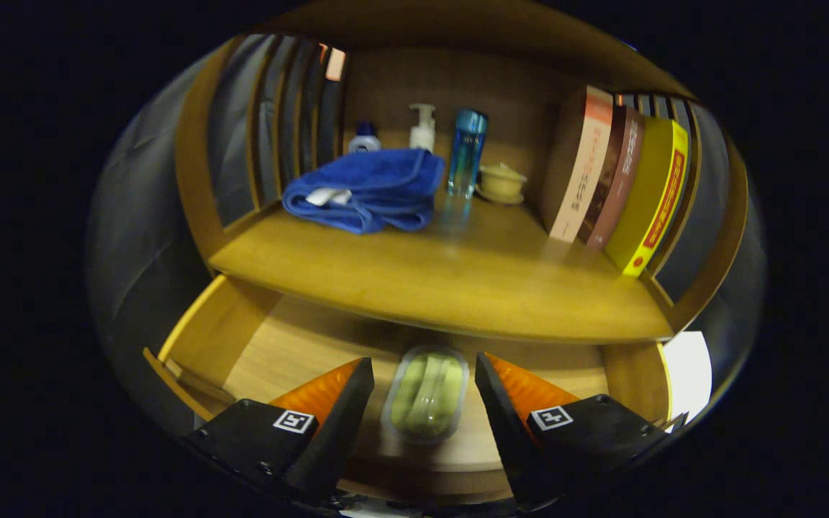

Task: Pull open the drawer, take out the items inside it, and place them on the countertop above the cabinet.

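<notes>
I see the gripper jaws wide apart, holding nothing; clear green-filled case lies between them in the open drawer.

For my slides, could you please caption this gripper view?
Open gripper straddles a green case in the pulled-out drawer below the countertop.

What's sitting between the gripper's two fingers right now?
In the gripper view, a clear container with green contents lies on the open drawer's floor between the fingers of the open gripper, touched by neither.
</notes>
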